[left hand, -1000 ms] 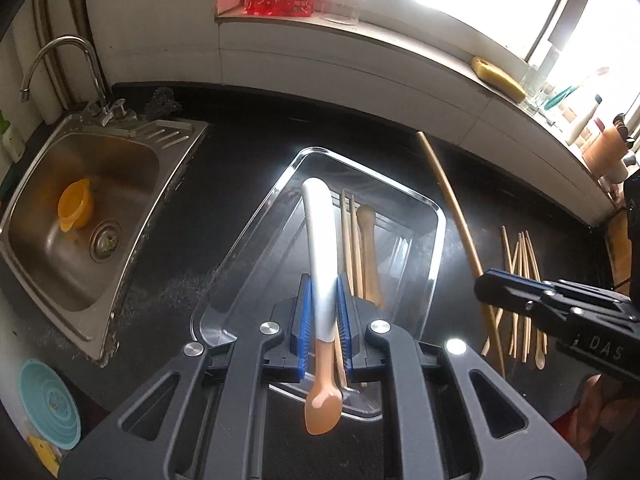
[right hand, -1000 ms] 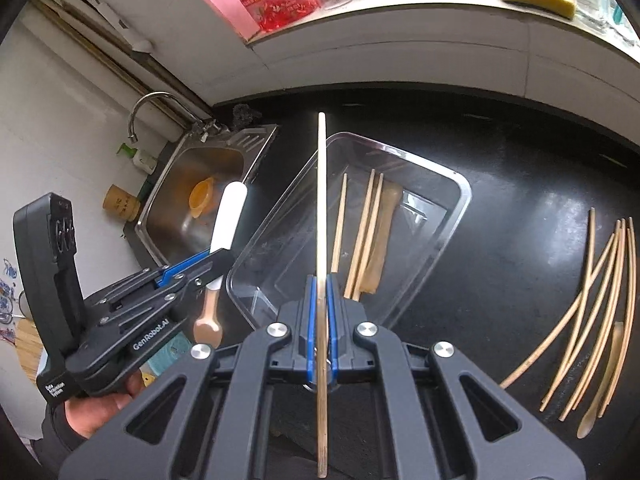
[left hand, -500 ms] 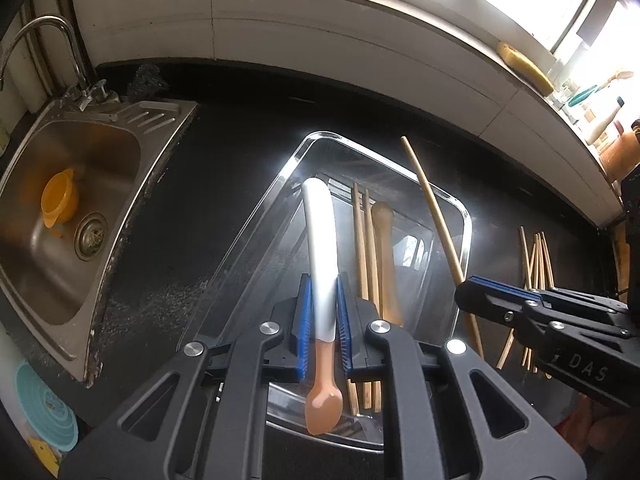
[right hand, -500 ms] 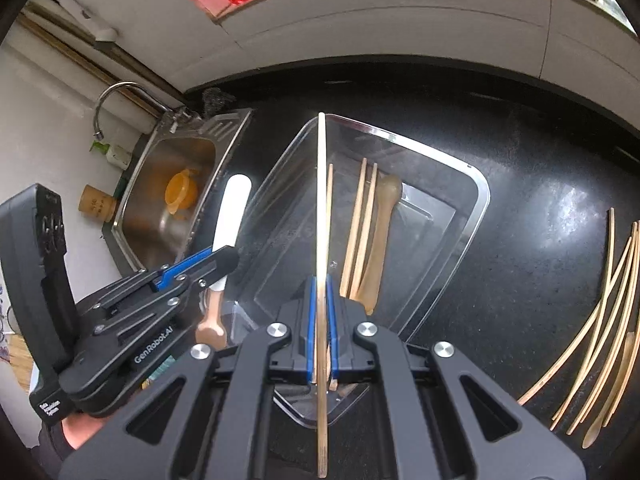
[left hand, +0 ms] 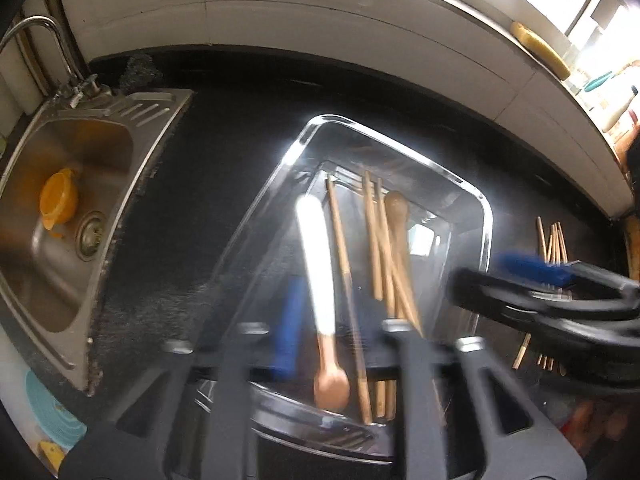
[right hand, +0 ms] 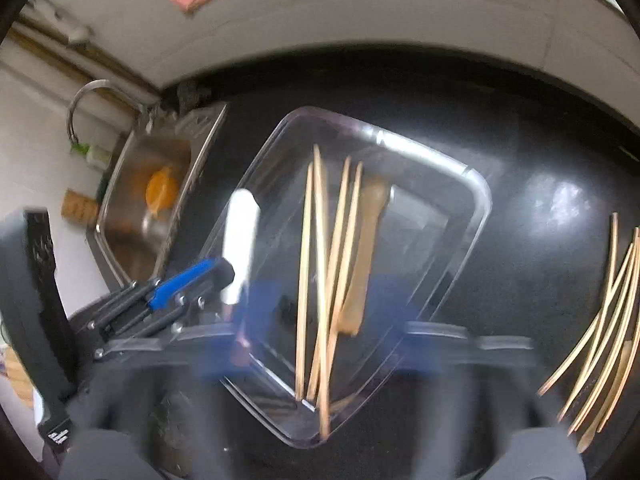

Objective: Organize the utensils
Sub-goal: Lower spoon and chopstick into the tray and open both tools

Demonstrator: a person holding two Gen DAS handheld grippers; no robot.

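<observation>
Left wrist view: the left gripper, its jaws just opening, frees the white-handled spoon over the clear plastic tray.

Right wrist view: the right gripper has just spread wide, dropping a long bamboo chopstick into the tray; it may bounce out, since it falls freely.

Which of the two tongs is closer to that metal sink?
The left. The left tongs sit at the clear tray's edge on the sink's side; the right tongs are over the tray's far edge, by the loose chopsticks.
</observation>
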